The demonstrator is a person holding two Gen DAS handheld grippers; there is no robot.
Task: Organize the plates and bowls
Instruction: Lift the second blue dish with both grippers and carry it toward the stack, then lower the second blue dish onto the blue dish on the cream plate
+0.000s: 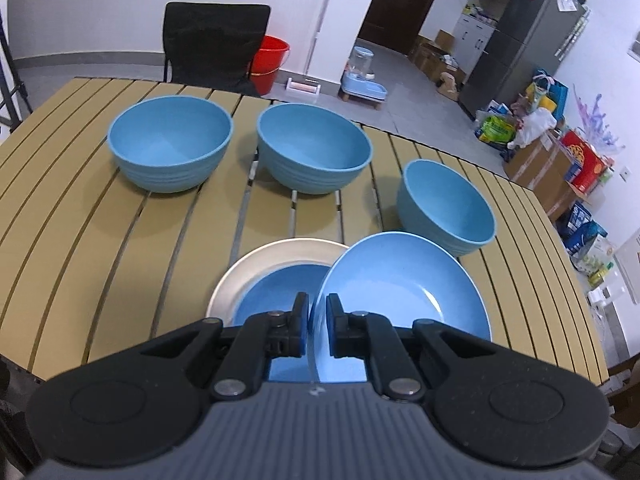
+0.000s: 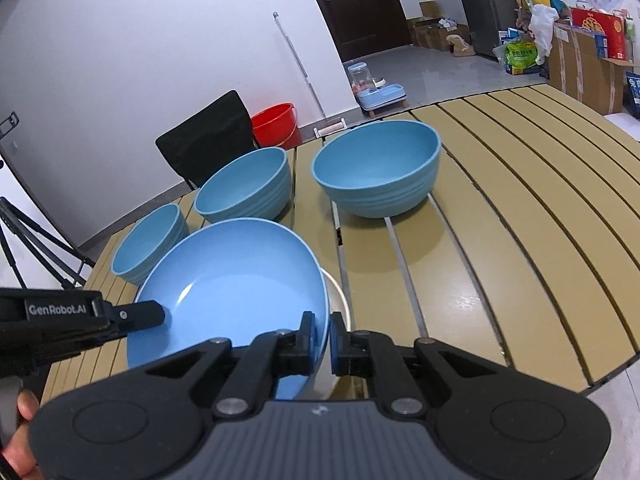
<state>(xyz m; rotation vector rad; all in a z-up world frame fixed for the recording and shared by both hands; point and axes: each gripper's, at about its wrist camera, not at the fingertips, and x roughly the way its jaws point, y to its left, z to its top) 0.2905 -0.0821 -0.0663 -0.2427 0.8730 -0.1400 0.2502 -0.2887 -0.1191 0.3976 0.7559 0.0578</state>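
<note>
We hold a tilted blue plate (image 1: 404,292) between both grippers: in the left wrist view our left gripper (image 1: 318,324) has its two fingers pinched on the plate's near rim at the lower centre of the frame, and in the right wrist view our right gripper (image 2: 322,338) clamps the opposite edge of the same plate (image 2: 236,284), while the left gripper's black finger (image 2: 140,315) reaches in from the left edge onto the plate's rim. Under the raised plate, at the lower centre of the left view, a white plate (image 1: 280,256) lies on the slatted tan table (image 1: 80,200) with a second blue plate (image 1: 276,292) stacked inside it. Three blue bowls stand upright behind: a large one (image 1: 170,148) at upper left, another large one (image 1: 314,148) at upper centre, and a smaller one (image 1: 446,208) at right, just beside the held plate. A black chair (image 1: 216,44) and a red bucket (image 1: 272,56) stand beyond the table
</note>
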